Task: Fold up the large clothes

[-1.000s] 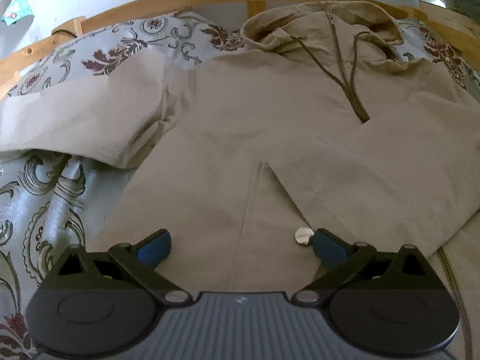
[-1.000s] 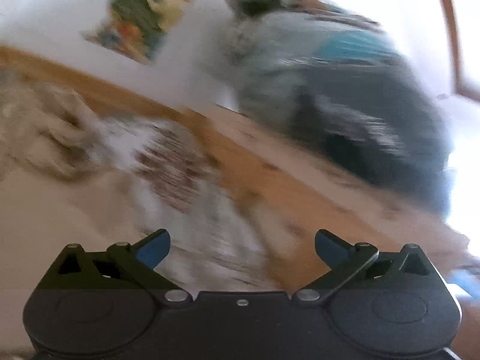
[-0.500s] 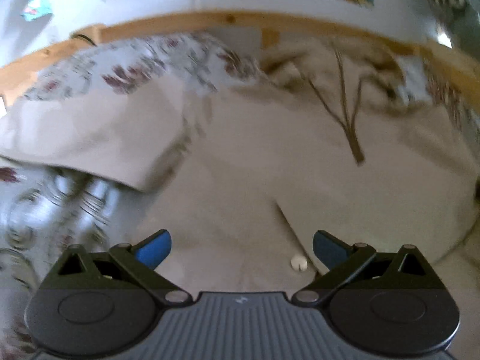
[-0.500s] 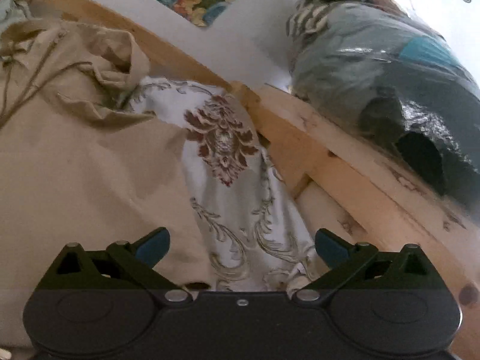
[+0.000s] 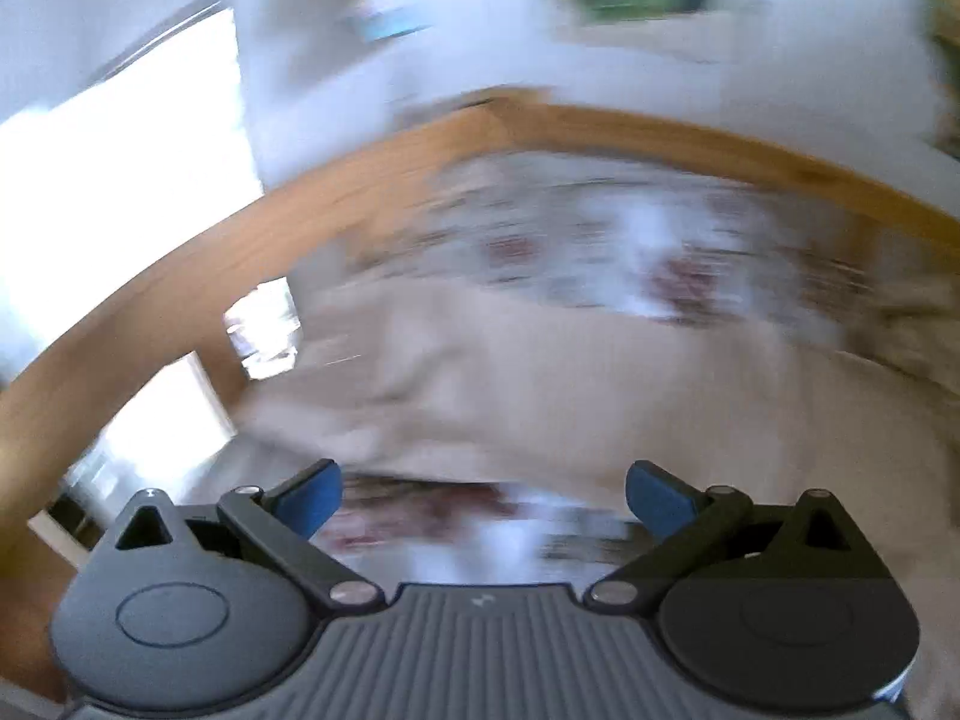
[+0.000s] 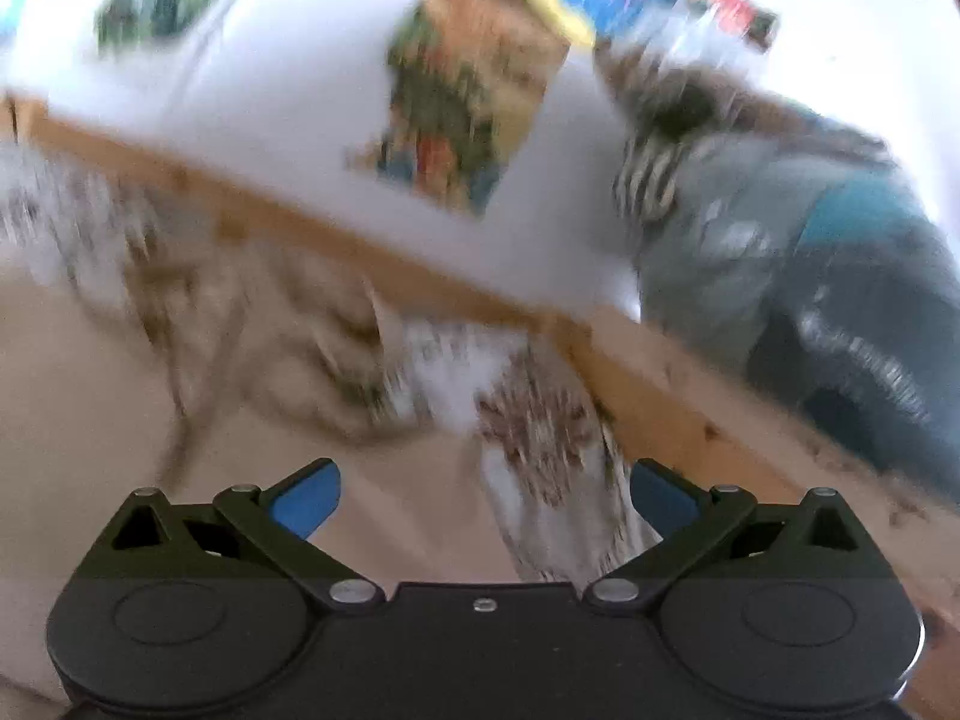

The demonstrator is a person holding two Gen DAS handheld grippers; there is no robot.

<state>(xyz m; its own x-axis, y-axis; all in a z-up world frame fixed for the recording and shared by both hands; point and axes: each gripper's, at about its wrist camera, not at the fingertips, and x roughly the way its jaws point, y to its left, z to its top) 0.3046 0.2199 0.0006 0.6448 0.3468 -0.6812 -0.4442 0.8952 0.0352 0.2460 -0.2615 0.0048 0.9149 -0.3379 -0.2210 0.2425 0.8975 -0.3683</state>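
Note:
A beige hooded jacket (image 5: 600, 384) lies spread on a floral bedspread (image 5: 630, 240); both views are motion-blurred. In the left wrist view its left sleeve stretches across the middle, just beyond my left gripper (image 5: 483, 495), which is open with nothing between its blue pads. In the right wrist view the jacket (image 6: 90, 420) fills the lower left, its hood and drawstrings smeared near the centre. My right gripper (image 6: 483, 495) is open and empty above the jacket's right edge and the bedspread (image 6: 540, 450).
A wooden bed frame (image 5: 210, 240) curves round the bedspread, with a bright window (image 5: 120, 192) behind it. On the right, the frame (image 6: 690, 408) carries a plastic-wrapped bundle of dark clothes (image 6: 810, 288). Posters (image 6: 468, 108) hang on the white wall.
My left gripper has swung left from the jacket's front toward its left sleeve and the bed's left corner. My right gripper has tilted up and turned left. Both stay open.

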